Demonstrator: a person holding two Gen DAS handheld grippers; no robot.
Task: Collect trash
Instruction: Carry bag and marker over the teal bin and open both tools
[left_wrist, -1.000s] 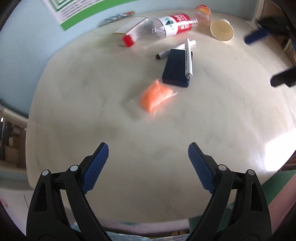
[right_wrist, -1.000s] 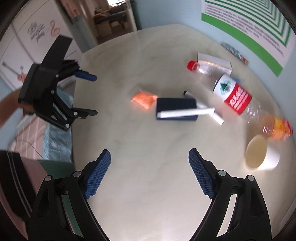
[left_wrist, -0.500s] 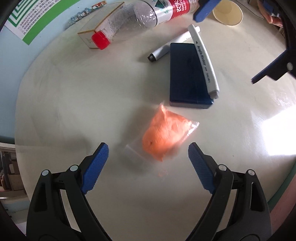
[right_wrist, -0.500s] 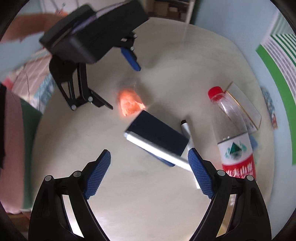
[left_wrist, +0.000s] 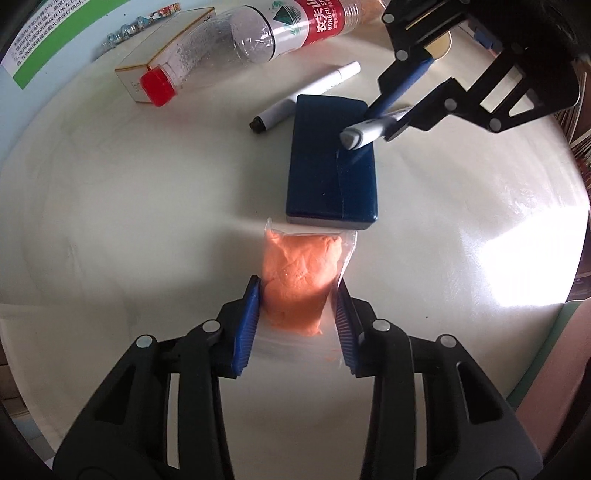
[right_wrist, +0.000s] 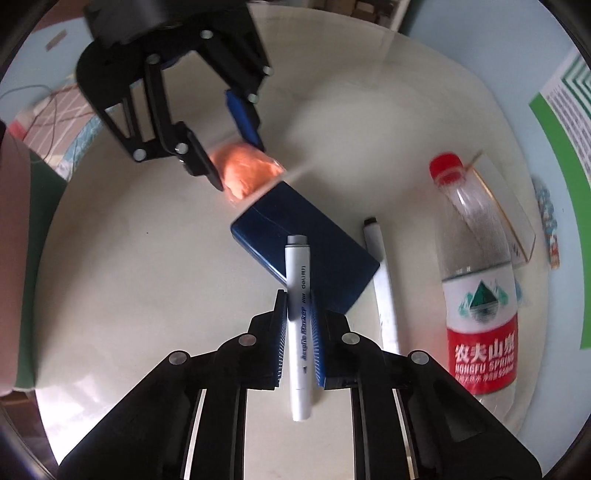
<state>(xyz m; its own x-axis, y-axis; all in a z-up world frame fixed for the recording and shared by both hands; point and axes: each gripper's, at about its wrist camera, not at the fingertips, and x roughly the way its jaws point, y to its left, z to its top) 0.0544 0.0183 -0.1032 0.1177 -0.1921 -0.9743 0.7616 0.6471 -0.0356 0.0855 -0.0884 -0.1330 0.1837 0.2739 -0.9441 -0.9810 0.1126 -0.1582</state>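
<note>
The left gripper (left_wrist: 297, 295) points steeply down at the pale round surface (left_wrist: 129, 221), and its jaws are closing on a clear plastic bag of orange stuff (left_wrist: 301, 277): the blue pads press both flanks of the orange lump, and the bag's empty clear end lies flat on the surface between the black arms. The far end of the bag reaches almost to the near edge of a dark blue case (left_wrist: 332, 166) (a flat rectangular box, lid shut), which lies on the surface just beyond. The right gripper (right_wrist: 298, 306) is closing too, with a white marker pen (right_wrist: 299, 314) between its pads; the pen runs lengthwise along the jaws, its grey cap end out over the blue case, its other end back between the arms, and the pads look pressed against the barrel. In the left wrist view the same pen sticks out of the right gripper just above the case. A second white marker (right_wrist: 382, 288) lies on the surface beside the case. Farther off lies a clear plastic bottle (right_wrist: 476, 266) with a red cap and a red-and-white label, on its side, against a small cardboard box (left_wrist: 162, 48). A paper cup shows partly behind the right gripper.
</note>
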